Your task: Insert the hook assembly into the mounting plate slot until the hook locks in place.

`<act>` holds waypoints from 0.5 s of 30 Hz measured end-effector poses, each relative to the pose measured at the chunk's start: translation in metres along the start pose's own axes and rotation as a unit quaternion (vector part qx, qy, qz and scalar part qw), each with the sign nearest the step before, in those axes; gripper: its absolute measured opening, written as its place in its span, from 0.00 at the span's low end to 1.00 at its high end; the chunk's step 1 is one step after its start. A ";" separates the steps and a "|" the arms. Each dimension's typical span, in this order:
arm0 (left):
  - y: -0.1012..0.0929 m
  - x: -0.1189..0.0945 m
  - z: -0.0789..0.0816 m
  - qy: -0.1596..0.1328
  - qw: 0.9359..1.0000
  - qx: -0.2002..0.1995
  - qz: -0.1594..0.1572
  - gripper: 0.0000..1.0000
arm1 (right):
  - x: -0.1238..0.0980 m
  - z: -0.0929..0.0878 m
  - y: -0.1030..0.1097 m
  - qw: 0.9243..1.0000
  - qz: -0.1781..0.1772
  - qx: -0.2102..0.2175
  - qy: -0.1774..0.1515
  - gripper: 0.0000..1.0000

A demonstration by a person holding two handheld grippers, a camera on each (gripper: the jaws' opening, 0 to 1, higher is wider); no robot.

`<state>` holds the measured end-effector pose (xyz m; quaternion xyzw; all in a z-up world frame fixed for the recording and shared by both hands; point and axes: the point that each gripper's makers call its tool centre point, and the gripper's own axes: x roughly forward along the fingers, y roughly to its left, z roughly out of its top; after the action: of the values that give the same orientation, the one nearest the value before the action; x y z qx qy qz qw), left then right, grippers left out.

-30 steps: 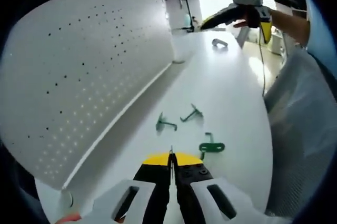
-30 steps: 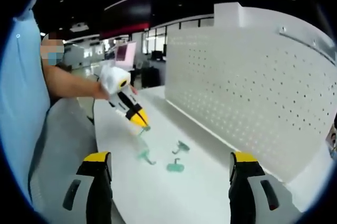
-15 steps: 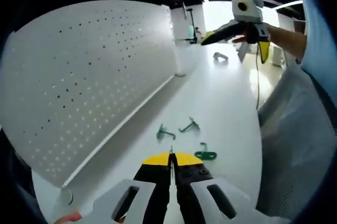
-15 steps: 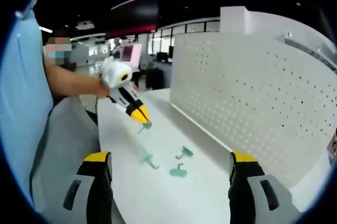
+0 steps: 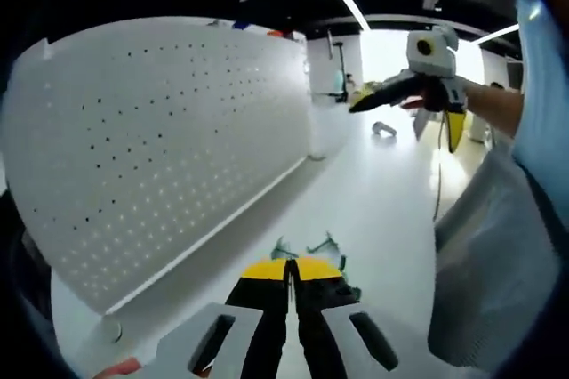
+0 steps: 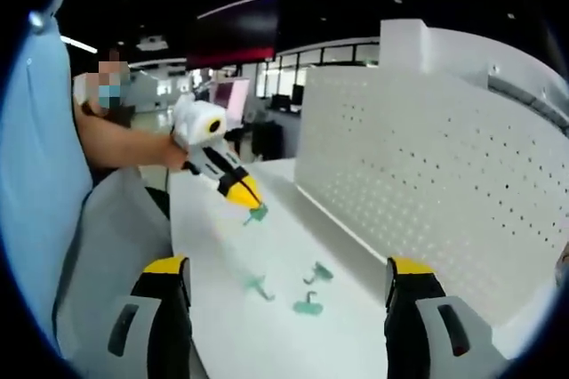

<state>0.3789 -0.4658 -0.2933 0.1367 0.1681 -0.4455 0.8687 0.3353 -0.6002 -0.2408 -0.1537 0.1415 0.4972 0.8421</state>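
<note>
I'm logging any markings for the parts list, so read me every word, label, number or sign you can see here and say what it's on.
None can be read.
White pegboard: holes alone, no print.
Green hooks on the white table: no markings visible.
Left tongs and right tongs: yellow tips, no lettering.
Background screen: too small and blurred to read.

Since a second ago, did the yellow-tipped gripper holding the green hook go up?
Yes. The left gripper with its hook rose away from the hooks on the table.
</note>
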 end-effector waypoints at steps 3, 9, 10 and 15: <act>0.001 -0.001 0.008 -0.014 1.000 -0.009 0.004 0.02 | 0.006 0.005 0.004 1.000 0.006 -0.002 -0.006 0.91; 0.001 -0.002 0.024 -0.039 0.999 -0.020 0.010 0.02 | 0.016 0.013 0.010 1.000 0.010 -0.007 -0.013 0.88; 0.001 -0.002 0.026 -0.041 0.999 -0.020 0.010 0.02 | 0.017 0.015 0.010 1.000 0.010 -0.007 -0.016 0.87; -0.001 -0.002 0.039 -0.057 0.998 -0.022 0.013 0.02 | 0.023 0.022 0.013 1.000 0.010 -0.005 -0.023 0.82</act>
<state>0.3838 -0.4807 -0.2570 0.0938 0.1265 -0.4377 0.8852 0.3365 -0.5667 -0.2314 -0.1452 0.1207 0.5098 0.8393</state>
